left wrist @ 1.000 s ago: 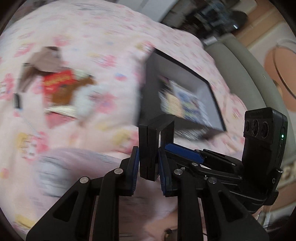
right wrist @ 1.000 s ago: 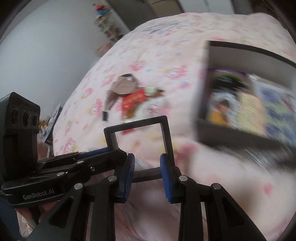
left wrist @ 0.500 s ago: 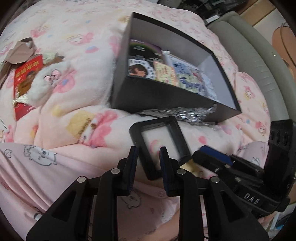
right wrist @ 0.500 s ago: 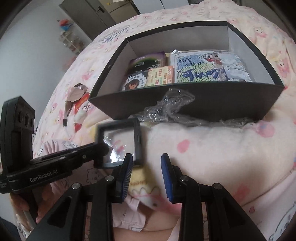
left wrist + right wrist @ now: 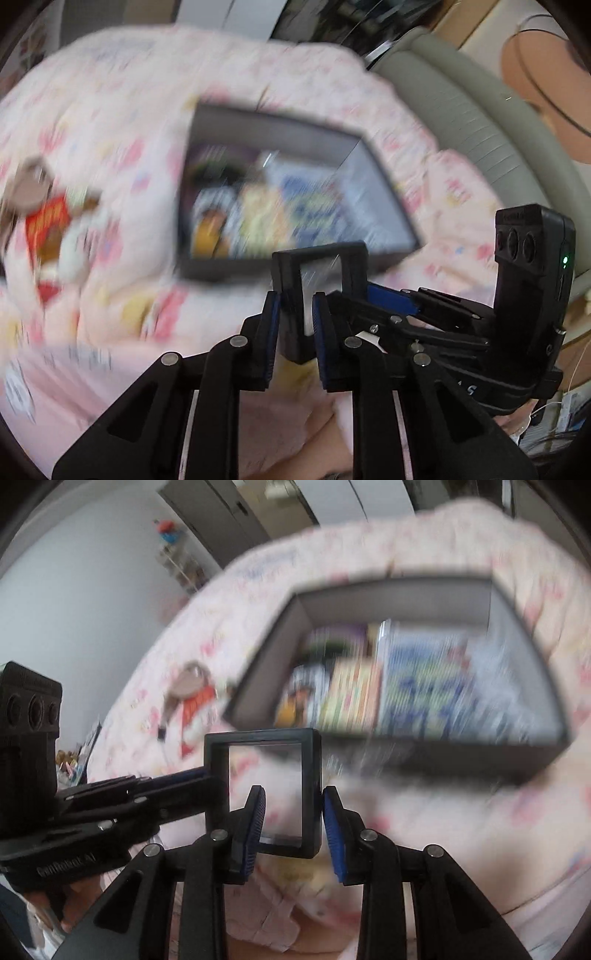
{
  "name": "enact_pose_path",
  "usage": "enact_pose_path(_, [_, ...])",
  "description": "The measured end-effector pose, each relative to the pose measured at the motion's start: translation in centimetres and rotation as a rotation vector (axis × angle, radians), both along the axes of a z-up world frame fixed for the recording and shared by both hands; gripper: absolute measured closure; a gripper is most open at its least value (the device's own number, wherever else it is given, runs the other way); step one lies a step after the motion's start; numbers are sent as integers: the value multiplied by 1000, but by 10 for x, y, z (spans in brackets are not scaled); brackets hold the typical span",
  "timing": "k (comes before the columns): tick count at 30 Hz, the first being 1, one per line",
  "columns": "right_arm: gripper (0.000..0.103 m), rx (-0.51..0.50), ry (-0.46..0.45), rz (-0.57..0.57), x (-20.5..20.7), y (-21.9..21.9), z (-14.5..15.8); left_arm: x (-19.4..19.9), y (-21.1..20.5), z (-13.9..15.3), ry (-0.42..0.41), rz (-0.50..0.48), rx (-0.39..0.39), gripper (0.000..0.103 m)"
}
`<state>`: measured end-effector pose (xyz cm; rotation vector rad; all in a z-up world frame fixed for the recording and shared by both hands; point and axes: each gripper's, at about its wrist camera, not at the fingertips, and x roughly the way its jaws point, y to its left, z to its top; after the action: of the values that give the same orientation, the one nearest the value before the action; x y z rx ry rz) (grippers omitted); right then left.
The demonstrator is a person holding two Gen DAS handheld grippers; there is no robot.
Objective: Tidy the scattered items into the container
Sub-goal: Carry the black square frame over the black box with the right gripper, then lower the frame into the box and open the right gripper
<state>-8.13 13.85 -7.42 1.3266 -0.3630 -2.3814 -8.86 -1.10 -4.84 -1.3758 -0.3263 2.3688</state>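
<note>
Frame [image 5: 317, 291] clamped between both tongs, before box [image 5: 295, 269].

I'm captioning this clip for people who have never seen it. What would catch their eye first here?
First, the small black square frame with a clear middle, held between both grippers: the left gripper clamps one side, the right gripper the other. Just beyond it sits the dark open box on the pink patterned blanket, already holding colourful booklets.
</note>
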Motion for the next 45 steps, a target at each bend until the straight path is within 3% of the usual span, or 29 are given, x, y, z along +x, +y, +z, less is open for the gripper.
enact_pose_path(2, [75, 38, 28, 17, -23, 8, 14, -28, 13, 8, 30, 1, -24, 87])
enact_pose_path(4, [75, 77, -7, 40, -53, 14, 12, -58, 25, 3, 17, 4, -19, 87])
enact_pose_path(7, [75, 132, -71, 43, -89, 30, -4, -98, 40, -23, -53, -11, -1, 87])
enact_pose_path(11, [75, 100, -165, 4, -108, 57, -39, -124, 57, -60, -161, -45, 1, 87])
enact_pose_path(16, [75, 141, -259, -9, -111, 64, -69, -130, 71, -87, -248, -71, -62, 87])
enact_pose_path(18, [74, 186, -234, -13, -111, 62, -67, -132, 68, -84, -250, -66, -60, 85])
enact_pose_path(24, [74, 155, -114, -104, -123, 78, -48, -145, 65, -74, -191, -40, -79, 85])
enact_pose_path(28, [74, 152, -132, -134, -134, 83, -56, -167, 77, -84, -197, -50, -87, 85])
enact_pose_path(33, [78, 152, -199, -70, -132, 76, -71, -169, 87, -97, -251, -69, -146, 86])
enact_pose_path(38, [78, 146, -233, -49, -125, 71, -71, -153, 79, -99, -297, -77, -117, 87])
enact_pose_path(42, [78, 176, -152, -71, -106, 75, -55, -142, 68, -91, -256, -58, -130, 87])
enact_pose_path(45, [79, 159, -160, -129, -107, 87, -54, -135, 59, -86, -260, -55, -69, 87])
